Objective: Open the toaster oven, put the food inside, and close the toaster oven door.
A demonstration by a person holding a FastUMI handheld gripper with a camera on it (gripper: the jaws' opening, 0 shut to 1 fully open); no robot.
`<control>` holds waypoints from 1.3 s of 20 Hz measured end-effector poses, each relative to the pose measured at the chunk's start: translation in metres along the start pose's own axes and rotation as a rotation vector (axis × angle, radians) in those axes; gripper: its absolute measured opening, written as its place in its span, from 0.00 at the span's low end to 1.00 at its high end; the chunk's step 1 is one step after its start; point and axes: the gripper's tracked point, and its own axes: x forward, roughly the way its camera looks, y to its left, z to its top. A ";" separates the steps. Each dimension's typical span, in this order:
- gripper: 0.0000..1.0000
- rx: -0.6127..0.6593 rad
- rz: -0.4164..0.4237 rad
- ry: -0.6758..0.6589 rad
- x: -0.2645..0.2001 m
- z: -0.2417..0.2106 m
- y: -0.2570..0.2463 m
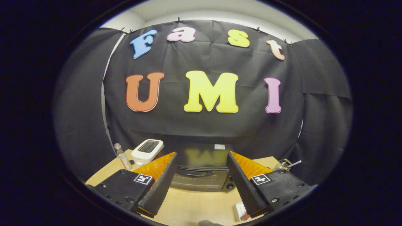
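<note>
The oven (pixel 201 171) sits on the desk (pixel 188 204) dead ahead of the claw (pixel 201 163), door shut, its handle lying crosswise between the wide-apart, empty fingers.

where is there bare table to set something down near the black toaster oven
The clearest patch is the light wooden table between the open gripper fingers, in front of the closed black toaster oven. It is crowded beside the oven: a white pop-up toaster and a small clear bottle on one side, a metal whisk-like utensil on the other.
</note>
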 end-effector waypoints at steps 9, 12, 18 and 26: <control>0.99 0.033 -0.032 0.188 0.112 -0.078 0.017; 0.99 0.052 -0.039 0.199 0.122 -0.087 0.014; 1.00 0.051 -0.045 0.221 0.102 -0.096 0.011; 1.00 0.051 -0.054 0.274 0.049 -0.129 0.013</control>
